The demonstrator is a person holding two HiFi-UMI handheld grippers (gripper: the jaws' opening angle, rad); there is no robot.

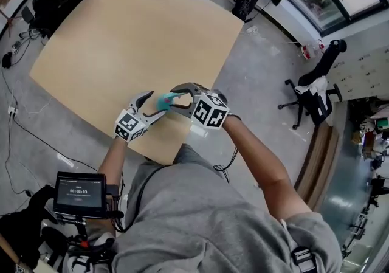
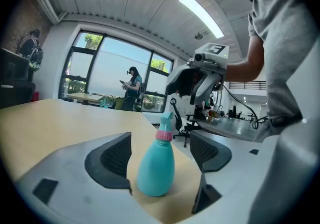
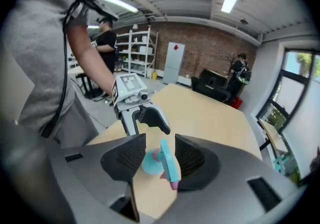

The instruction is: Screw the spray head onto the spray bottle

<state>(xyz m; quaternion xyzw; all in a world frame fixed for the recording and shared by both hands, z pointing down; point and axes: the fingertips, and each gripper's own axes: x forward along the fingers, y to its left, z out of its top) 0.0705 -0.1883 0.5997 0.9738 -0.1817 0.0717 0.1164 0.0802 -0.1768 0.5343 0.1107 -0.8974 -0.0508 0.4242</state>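
Note:
A teal spray bottle (image 1: 163,102) stands upright on the tan table (image 1: 134,34), close to its near edge. A pink collar joins the teal spray head (image 3: 169,166) to the bottle's neck. My left gripper (image 1: 154,106) is open, and the bottle's body (image 2: 156,165) stands between its jaws with a gap on each side. My right gripper (image 1: 180,98) comes from above and is open too. Its pads (image 3: 131,155) flank the spray head without pressing on it. Each gripper shows in the other's view: the left gripper (image 3: 142,113) and the right gripper (image 2: 197,81).
The table's near edge and right corner lie just below the grippers. A black office chair (image 1: 313,92) stands on the grey floor to the right. A small screen (image 1: 79,193) sits at the lower left. People (image 2: 132,86) stand far off in the room.

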